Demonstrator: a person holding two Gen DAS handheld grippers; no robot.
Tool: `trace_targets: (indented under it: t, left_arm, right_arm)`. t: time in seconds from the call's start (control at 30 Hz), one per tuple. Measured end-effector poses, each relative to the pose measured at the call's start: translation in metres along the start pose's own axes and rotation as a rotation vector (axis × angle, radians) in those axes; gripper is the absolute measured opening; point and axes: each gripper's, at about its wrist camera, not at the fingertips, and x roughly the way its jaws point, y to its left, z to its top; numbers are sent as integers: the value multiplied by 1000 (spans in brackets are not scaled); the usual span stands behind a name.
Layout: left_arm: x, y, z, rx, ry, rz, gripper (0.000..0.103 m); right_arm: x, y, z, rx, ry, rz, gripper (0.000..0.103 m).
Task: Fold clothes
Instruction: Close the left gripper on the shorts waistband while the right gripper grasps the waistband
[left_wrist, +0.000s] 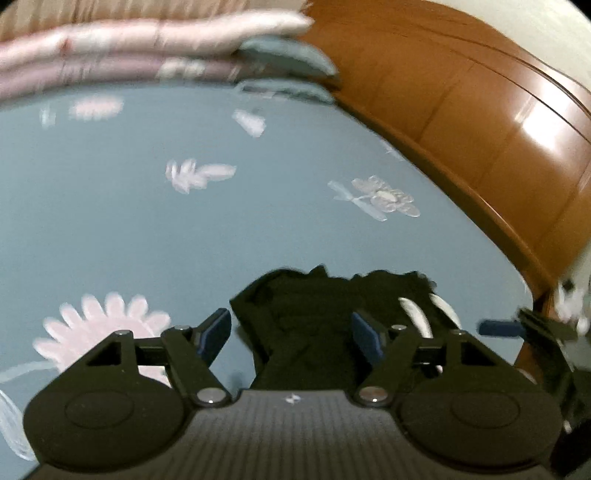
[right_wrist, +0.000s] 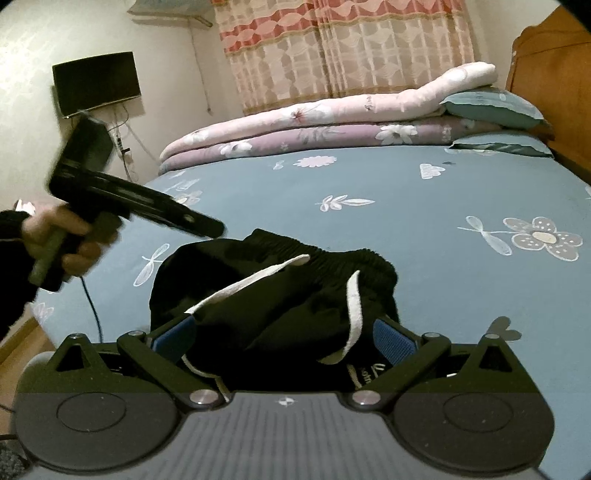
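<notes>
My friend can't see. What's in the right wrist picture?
Black shorts with white trim lie bunched on a blue flowered bed, between the right gripper's open blue fingers. A hand holds the left gripper above them.

black shorts | white trim, apparently drawstrings | crumpled | on bedsheet

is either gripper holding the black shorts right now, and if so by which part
Neither clearly grips. The left gripper stands open above the black shorts, clear of them. The right gripper has the bunched cloth between its pads; whether they pinch cannot be told.
</notes>
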Motion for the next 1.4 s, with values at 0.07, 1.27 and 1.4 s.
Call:
trace_targets:
  t: [0.07,1.27,1.4]
  left_arm:
    - [14,5,-7,-44,36,-13,64]
    - [39,6,-21,38,-28,-220,53]
    - [23,-14,-28,143,-49,-249,53]
  right_arm:
    - [-3,1,-1,-11,0,-10,103]
    - [-2,0,-8,-7,23,-14,103]
    - [-6,0,-9,-17,20,-17,103]
